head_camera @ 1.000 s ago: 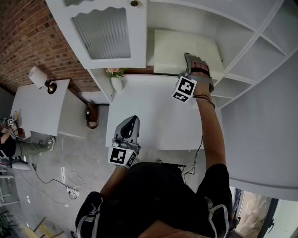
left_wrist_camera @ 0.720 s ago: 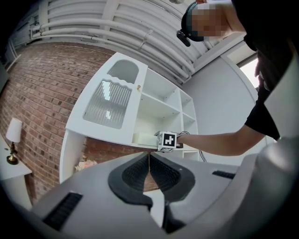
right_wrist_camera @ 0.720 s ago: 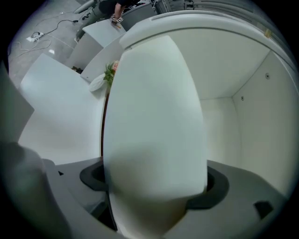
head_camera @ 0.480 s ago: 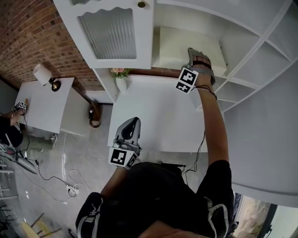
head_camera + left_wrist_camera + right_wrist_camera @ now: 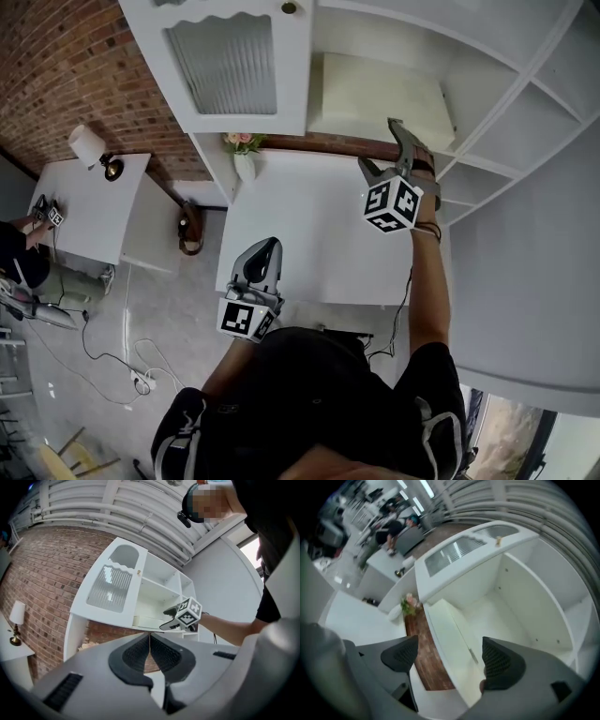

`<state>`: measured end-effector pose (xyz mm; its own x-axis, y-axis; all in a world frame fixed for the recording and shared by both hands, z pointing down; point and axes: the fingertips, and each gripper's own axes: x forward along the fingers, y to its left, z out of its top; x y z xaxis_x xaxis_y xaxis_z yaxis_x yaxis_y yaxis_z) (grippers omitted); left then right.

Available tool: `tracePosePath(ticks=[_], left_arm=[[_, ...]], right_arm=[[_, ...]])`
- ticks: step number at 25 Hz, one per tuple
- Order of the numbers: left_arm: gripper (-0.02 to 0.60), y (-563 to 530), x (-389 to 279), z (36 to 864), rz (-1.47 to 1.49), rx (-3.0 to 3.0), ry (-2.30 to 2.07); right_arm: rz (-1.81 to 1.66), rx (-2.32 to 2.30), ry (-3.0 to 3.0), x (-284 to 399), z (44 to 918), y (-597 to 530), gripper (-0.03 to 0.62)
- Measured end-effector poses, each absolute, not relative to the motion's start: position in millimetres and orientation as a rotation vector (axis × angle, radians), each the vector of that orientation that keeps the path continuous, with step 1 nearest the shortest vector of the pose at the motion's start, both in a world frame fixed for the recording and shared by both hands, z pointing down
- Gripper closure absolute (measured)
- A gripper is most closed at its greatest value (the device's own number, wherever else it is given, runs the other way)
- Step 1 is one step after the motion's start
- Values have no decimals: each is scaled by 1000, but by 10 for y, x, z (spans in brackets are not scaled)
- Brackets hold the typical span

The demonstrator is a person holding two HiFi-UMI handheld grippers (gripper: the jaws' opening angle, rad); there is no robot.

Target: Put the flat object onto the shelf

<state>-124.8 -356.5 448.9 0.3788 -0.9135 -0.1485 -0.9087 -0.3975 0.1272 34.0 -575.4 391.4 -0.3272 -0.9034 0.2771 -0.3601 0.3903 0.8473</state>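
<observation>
1. The right claw (image 5: 378, 142), a grey two-jaw gripper with black ribbed pads and a marker cube, has its jaws spread wide with nothing between them. It hangs just in front of the shelf's front edge, clear of the slab. I judge that is because the placing is done.
2. The left claw (image 5: 262, 255), of the same make, has its jaws pressed together on nothing. It is low at the front edge of the white rectangular table (image 5: 300, 225), apparently idle, since this job needs only one claw.
3. The pale cream flat slab (image 5: 375, 94) lies flat on the floor of an open compartment in the white wooden shelf unit (image 5: 394, 33). Its long side runs along that floor's front edge.
4. The slab looks thin, smooth and matte, with squared corners. A small grey mark shows on its top face, but I cannot tell what it is.
</observation>
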Motion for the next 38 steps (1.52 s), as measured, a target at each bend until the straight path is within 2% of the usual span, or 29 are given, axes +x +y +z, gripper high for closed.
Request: tracePosePath(ticks=[1, 2, 4, 10, 15, 26, 38], left_arm=[[566, -3549, -1244, 4486, -306, 2591, -1708], [566, -3535, -1237, 4483, -309, 2594, -1704], [566, -3507, -1211, 4479, -310, 2602, -1694], [566, -3366, -1141, 4414, -309, 2624, -1675], [566, -3278, -1105, 4409, -306, 2637, -1663], [566, -3108, -957, 4467, -300, 2659, -1618], [566, -3027, -944, 4477, -311, 2648, -1617]], right_arm=[[-825, 1156, -1968, 340, 3882, -5564, 146], [-758, 1223, -2062, 348, 3870, -5380, 179], [-606, 1340, -2240, 376, 3920, -5039, 384], [-47, 1581, -2597, 529, 4268, -4168, 496], [219, 1630, -2663, 557, 4517, -3679, 534], [161, 1644, -2616, 553, 4668, -3349, 566], [151, 1640, -2629, 531, 4654, -3262, 566]])
